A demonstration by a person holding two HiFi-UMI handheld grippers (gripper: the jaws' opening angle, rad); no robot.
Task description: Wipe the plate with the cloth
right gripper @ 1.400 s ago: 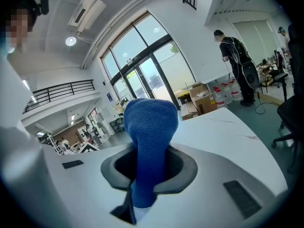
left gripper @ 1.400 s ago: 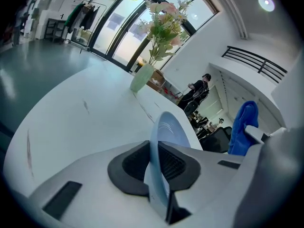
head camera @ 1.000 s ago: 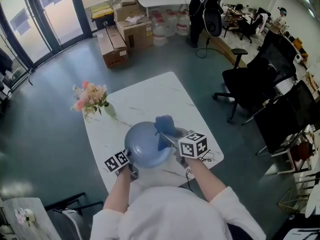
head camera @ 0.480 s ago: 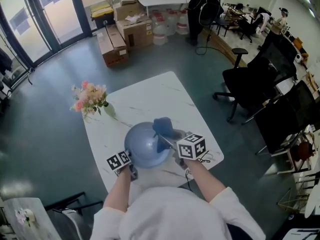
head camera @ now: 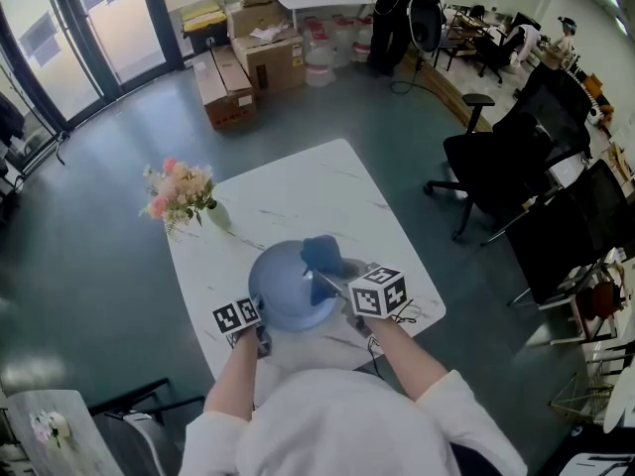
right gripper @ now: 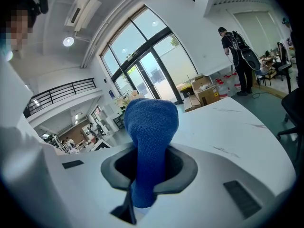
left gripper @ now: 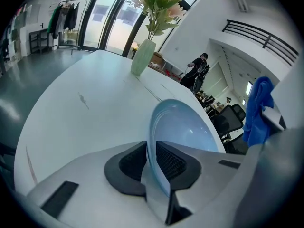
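Your L gripper [left gripper: 152,164] is clamped on plate [left gripper: 183,127] rim, plate sticking out ahead. R gripper [right gripper: 151,170] pinched on blue cloth [right gripper: 149,122], wad bulging ahead of its jaws.

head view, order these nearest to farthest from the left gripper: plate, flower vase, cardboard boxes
1. plate: clamped in the left gripper, near edge of the table.
2. flower vase: far left part of the table.
3. cardboard boxes: on the floor beyond the table.
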